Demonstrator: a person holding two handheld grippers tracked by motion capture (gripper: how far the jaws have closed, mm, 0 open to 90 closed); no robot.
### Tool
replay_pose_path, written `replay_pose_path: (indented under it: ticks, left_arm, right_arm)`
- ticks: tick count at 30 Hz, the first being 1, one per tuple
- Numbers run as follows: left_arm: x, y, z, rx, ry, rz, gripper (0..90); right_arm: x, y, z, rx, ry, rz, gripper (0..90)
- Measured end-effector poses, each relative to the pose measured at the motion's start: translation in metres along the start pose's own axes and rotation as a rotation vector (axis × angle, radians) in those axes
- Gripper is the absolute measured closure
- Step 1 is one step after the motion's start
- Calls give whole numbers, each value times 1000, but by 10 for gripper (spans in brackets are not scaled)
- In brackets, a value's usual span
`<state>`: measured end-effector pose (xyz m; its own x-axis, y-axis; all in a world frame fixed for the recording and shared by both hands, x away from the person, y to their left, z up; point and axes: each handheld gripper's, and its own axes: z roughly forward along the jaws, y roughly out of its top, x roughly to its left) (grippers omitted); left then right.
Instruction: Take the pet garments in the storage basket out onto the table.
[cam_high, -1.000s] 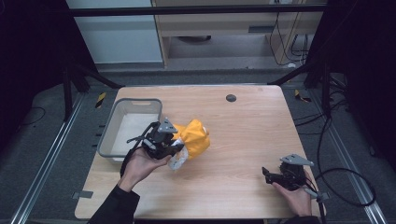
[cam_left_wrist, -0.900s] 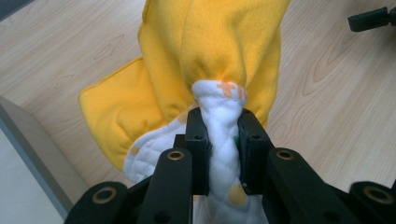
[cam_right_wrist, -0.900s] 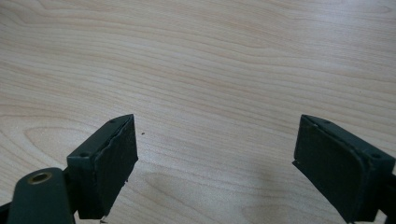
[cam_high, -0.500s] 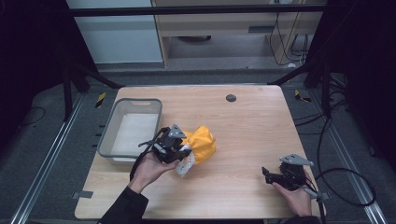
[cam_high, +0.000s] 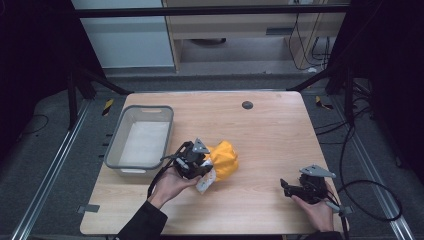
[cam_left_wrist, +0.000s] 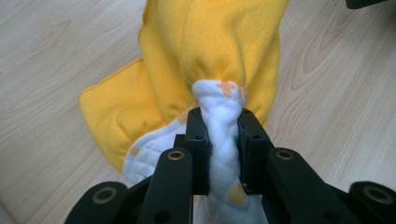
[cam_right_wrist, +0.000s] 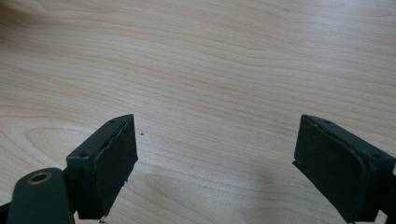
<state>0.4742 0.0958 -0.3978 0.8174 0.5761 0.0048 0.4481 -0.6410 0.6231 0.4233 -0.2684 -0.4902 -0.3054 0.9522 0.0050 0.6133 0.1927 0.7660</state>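
A yellow cloth with a white quilted lining (cam_high: 223, 159) lies bunched on the wooden table (cam_high: 260, 130), just right of the grey bin. My left gripper (cam_high: 206, 172) is shut on a white twisted fold of it; in the left gripper view the two jaws pinch that white fold (cam_left_wrist: 224, 140) while the yellow part (cam_left_wrist: 210, 42) spreads out ahead on the wood. My right gripper (cam_high: 286, 186) rests low near the table's front right, open, with bare wood between its fingers (cam_right_wrist: 112, 158).
A grey plastic bin (cam_high: 122, 160) with a white liner stands at the table's left side. A small dark round hole (cam_high: 247, 105) sits near the far edge. Cables trail off the table's right side.
My left gripper has carried the yellow cloth rightward and down onto the table, away from the bin. The right gripper has stayed put.
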Motion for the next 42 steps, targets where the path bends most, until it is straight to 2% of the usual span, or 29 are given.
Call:
replay_pose_path:
  ticks: [11,20,22,26,31,42]
  left_arm:
    - [-12,1,24,29,-15,37,775]
    - [-17,-1,36,36,-30,53,771]
    - [-18,-2,40,51,-36,62,763]
    - [-18,-3,43,53,-44,59,754]
    - [-20,-4,47,77,-51,67,724]
    - [-16,-4,51,124,-58,38,582]
  right_arm:
    - [0,0,0,-1,2,-2,131]
    - [0,0,0,0,-1,-4,131]
    - [0,0,1,0,-1,-5,130]
    - [0,0,1,0,-2,-6,130]
    - [0,0,1,0,-3,-8,129]
    - [0,-1,1,4,-2,-14,126]
